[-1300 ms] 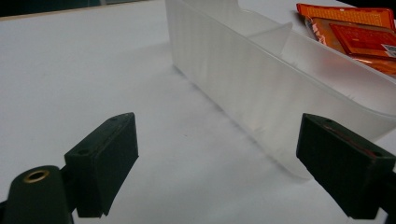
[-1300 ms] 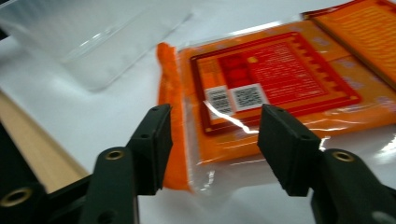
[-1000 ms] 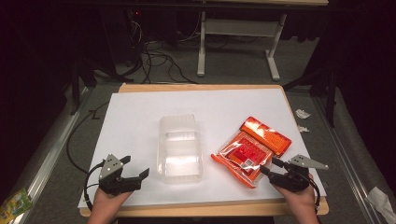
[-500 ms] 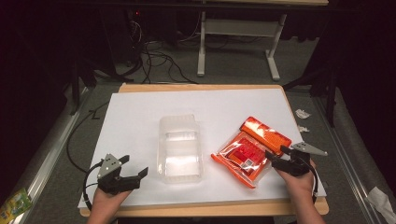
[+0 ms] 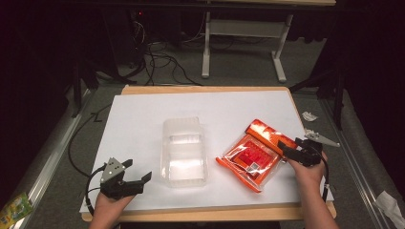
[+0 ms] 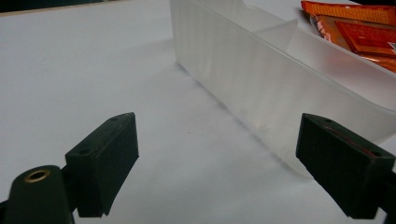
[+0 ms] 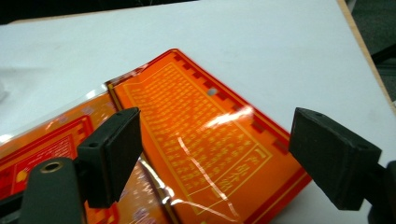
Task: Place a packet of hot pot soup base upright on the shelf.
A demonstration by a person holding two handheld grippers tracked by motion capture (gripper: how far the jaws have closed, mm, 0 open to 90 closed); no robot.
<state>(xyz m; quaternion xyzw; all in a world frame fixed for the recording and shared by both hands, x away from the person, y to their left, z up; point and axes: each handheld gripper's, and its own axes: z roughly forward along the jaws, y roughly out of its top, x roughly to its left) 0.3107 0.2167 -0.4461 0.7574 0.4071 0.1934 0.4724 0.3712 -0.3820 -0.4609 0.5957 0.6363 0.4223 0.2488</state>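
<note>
An orange plastic packet [image 5: 250, 153] with red and yellow print lies flat on the white table cover, right of centre. My right gripper [image 5: 285, 148] hovers open at the packet's right edge; in the right gripper view its jaws straddle the packet's folded header card [image 7: 201, 140]. A clear plastic tub [image 5: 184, 151] with an inner divider stands in the middle. My left gripper [image 5: 137, 171] rests open near the front left, just left of the tub; in the left gripper view the tub's frosted wall [image 6: 261, 79] runs ahead on the right, and the packet [image 6: 359, 32] lies beyond.
The white sheet [image 5: 143, 119] covers a wooden tabletop [image 5: 200, 89]. Cables and a desk frame [image 5: 243, 43] lie on the dark floor behind. Crumpled paper scraps [image 5: 309, 116] sit off the table's right side, a green wrapper [image 5: 14, 210] at the lower left.
My right gripper has moved forward and up along the packet's right edge to its header end. The left gripper has barely shifted.
</note>
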